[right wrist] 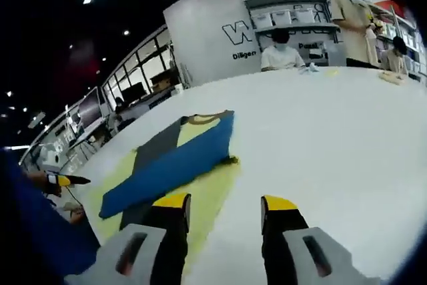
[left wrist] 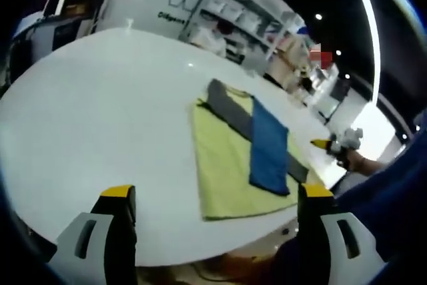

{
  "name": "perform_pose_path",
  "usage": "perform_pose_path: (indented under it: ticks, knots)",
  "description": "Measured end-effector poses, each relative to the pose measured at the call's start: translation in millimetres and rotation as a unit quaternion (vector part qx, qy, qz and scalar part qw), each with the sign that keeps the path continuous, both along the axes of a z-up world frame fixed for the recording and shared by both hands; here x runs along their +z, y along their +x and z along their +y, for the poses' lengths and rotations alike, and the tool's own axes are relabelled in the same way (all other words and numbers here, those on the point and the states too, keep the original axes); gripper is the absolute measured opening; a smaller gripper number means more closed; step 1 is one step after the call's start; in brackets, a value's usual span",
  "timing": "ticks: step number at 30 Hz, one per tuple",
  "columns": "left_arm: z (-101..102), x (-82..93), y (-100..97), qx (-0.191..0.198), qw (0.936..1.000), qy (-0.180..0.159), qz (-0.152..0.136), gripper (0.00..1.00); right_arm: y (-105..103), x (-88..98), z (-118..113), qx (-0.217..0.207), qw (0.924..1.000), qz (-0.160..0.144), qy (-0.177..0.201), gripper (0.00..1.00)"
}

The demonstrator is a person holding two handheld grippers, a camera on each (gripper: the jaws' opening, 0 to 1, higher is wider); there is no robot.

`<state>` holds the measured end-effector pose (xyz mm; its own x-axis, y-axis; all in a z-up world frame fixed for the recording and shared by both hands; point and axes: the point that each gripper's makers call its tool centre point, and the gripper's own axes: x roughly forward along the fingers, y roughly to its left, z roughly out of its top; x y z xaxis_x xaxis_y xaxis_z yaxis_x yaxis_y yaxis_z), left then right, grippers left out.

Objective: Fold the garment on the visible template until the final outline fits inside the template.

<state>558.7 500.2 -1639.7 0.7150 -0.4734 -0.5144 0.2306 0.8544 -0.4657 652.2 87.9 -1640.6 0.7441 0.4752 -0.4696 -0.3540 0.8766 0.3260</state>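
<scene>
A yellow-green template mat (left wrist: 223, 171) (right wrist: 213, 191) lies on the round white table (left wrist: 100, 111) (right wrist: 333, 138). On it rests the garment, folded into a long narrow band: a blue part (left wrist: 269, 145) (right wrist: 173, 165) over a grey part (left wrist: 230, 108) (right wrist: 157, 145). One end of the band reaches past the mat's edge. My left gripper (left wrist: 217, 195) stands open above the table's near edge, short of the mat. My right gripper (right wrist: 225, 201) is open too, at the mat's near side, with nothing between its fingers. Each gripper appears small at the other view's edge, the right gripper (left wrist: 333, 145) and the left gripper (right wrist: 63, 180).
A person sits at the table's far side (right wrist: 280, 51), and small items (right wrist: 390, 77) lie near another person there. A mannequin (right wrist: 347, 11), shelves (left wrist: 247, 25) and a lettered wall stand behind. A blue sleeve (left wrist: 387, 191) is close on the right.
</scene>
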Motion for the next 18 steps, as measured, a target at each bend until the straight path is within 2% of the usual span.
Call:
perform_pose_path:
  ticks: [3, 7, 9, 10, 12, 16, 18]
  knots:
    - [-2.2, -3.1, 2.8, -0.017, 0.9997, -0.017, 0.005, 0.9, -26.0, -1.5, 5.9, -0.004, 0.9977, 0.043, 0.053, 0.47]
    - [-8.5, -0.8, 3.7, -0.028, 0.9987, -0.041, 0.012, 0.87, -52.0, -2.5, 7.9, -0.015, 0.9926, 0.086, 0.085, 0.45]
    - [-11.2, -1.0, 3.8, -0.035, 0.9981, -0.048, 0.015, 0.84, -58.3, -2.6, 7.7, -0.016, 0.9911, 0.096, 0.091, 0.45]
    - [-13.0, -1.9, 2.5, -0.041, 0.9976, -0.052, 0.022, 0.82, -71.1, -1.8, 14.9, -0.01, 0.9885, 0.115, 0.098, 0.45]
    - [-17.4, -2.4, -0.3, -0.054, 0.9959, -0.066, 0.033, 0.79, -81.7, -3.4, 19.6, -0.002, 0.9847, 0.136, 0.109, 0.45]
    - [-24.1, -0.2, -5.8, -0.075, 0.9928, -0.082, 0.044, 0.79, -103.8, -6.4, 28.6, 0.023, 0.9771, 0.167, 0.129, 0.45]
    - [-26.0, -0.9, -9.7, -0.087, 0.9915, -0.083, 0.049, 0.79, -114.8, -10.2, 32.8, 0.041, 0.9766, 0.176, 0.117, 0.45]
